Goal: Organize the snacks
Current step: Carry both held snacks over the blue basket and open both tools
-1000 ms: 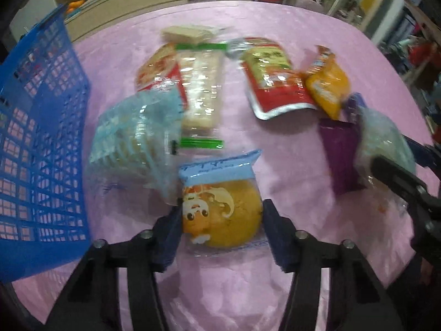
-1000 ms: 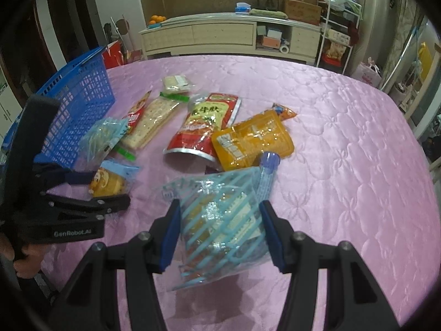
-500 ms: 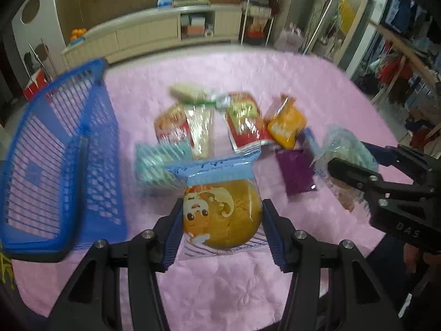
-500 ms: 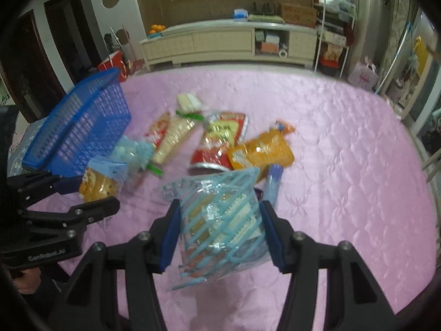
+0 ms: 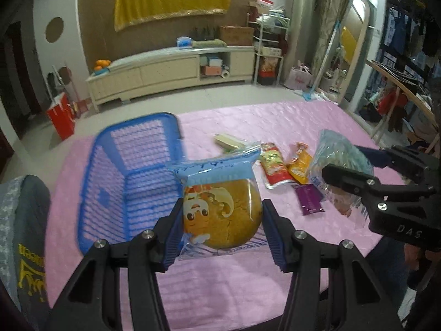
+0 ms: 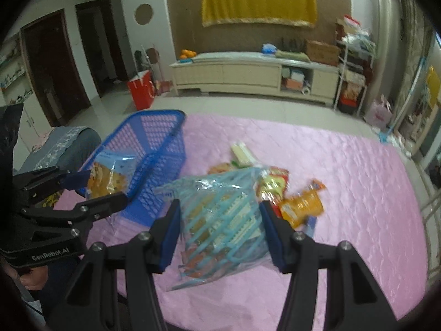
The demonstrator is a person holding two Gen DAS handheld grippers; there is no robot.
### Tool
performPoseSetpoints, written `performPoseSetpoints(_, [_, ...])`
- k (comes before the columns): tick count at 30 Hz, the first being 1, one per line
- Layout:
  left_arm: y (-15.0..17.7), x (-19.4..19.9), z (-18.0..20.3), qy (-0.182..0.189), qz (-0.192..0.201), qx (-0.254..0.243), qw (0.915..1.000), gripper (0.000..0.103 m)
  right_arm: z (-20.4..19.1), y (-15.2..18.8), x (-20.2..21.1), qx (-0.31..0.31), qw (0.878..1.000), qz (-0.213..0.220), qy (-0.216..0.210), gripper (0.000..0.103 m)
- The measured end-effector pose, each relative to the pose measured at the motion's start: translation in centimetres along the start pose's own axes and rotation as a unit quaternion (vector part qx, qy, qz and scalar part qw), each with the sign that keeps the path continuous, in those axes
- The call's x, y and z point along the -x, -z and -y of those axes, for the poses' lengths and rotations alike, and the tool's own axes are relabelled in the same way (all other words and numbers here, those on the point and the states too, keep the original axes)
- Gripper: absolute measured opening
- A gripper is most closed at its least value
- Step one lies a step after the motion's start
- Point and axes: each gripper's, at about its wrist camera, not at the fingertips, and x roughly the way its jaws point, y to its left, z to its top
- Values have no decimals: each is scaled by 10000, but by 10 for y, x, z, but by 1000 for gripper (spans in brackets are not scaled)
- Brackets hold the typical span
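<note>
My left gripper (image 5: 222, 222) is shut on a round yellow cake in a clear packet with a blue top (image 5: 220, 207), held in the air above the pink table. The cake packet also shows in the right wrist view (image 6: 109, 176), next to the blue basket (image 6: 154, 149). My right gripper (image 6: 219, 227) is shut on a clear bag with light-blue stripes holding wafers (image 6: 220, 215), also lifted; the bag shows in the left wrist view (image 5: 339, 165). The blue mesh basket (image 5: 132, 165) stands at the table's left side.
A red pouch (image 5: 274, 165), an orange packet (image 5: 299, 162), a purple packet (image 5: 310, 200) and a pale wafer pack (image 5: 227, 140) lie on the pink quilted tablecloth (image 5: 220, 275). A grey chair back (image 5: 22, 234) stands at the left edge.
Both grippers have risen from the table with their packets. The view has tilted up to show the room. The left gripper now sits nearer the basket.
</note>
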Motion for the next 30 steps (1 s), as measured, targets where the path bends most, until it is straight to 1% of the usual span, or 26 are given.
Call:
performPoseSetpoints(1, [0, 4, -8, -42, 23, 21, 10000, 51, -8, -5, -1, 55, 10000, 30, -25, 60])
performPoseSetpoints(5, [4, 17, -42, -200, 65, 126, 9997, 51, -37, -23, -14, 65, 9993, 41, -371, 60])
performPoseSetpoints(9, [5, 19, -72, -330, 40, 225, 9992, 51, -63, -35, -27, 168, 9987, 31, -484, 60])
performPoseSetpoints(12, [7, 17, -97, -410, -26, 345, 9986, 51, -83, -43, -44, 233, 9979, -65, -609, 60])
performPoseSetpoints(15, [9, 12, -118, -345, -123, 490, 9981, 51, -99, -45, -57, 299, 9972, -168, -670, 60])
performPoseSetpoints(19, [11, 2, -135, -257, -252, 566, 9977, 51, -110, -45, -80, 258, 9954, -431, -820, 61])
performPoseSetpoints(22, [14, -8, -144, -249, -391, 616, 9970, 51, -114, -43, -88, 305, 9949, -546, -790, 61])
performPoseSetpoints(26, [18, -18, -153, -91, -471, 688, 9965, 51, -113, -44, -99, 283, 9946, -674, -732, 61])
performPoseSetpoints(30, [17, -27, -152, -4, -566, 685, 9960, 52, -115, -44, -108, 269, 9938, -784, -745, 61])
